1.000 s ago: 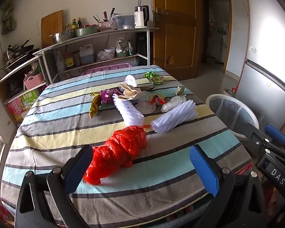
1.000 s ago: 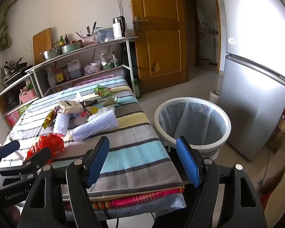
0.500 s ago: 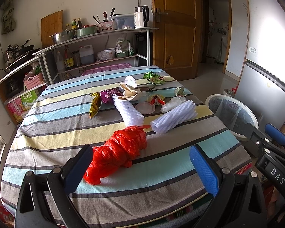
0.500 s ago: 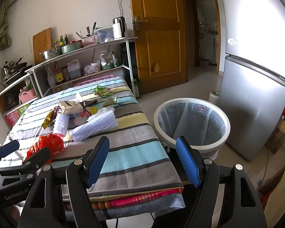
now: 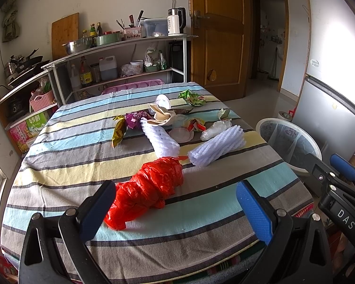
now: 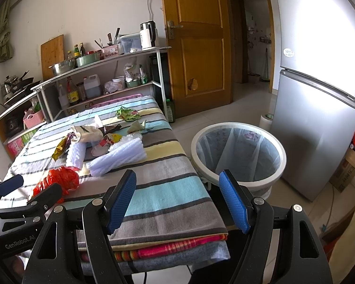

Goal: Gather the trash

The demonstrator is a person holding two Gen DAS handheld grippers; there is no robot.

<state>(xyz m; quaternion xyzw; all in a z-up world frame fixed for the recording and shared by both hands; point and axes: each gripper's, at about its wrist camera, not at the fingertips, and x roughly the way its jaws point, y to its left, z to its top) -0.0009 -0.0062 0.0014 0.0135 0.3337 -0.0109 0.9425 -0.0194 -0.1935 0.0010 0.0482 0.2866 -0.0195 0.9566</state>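
A crumpled red plastic bag [image 5: 151,187] lies on the striped table [image 5: 82,161], just ahead of my open, empty left gripper [image 5: 175,210]. Beyond it lie two white foam nets [image 5: 216,149], snack wrappers [image 5: 119,132], a green packet [image 5: 193,98] and a clear lid. My right gripper [image 6: 177,203] is open and empty over the table's near right corner. The red bag also shows in the right wrist view [image 6: 59,181]. A white bin with a clear liner [image 6: 239,151] stands on the floor right of the table.
A metal shelf rack [image 5: 120,47] with pots, bottles and a kettle stands behind the table. A wooden door [image 6: 196,47] is at the back. A grey fridge [image 6: 319,130] stands right of the bin. Tiled floor lies between them.
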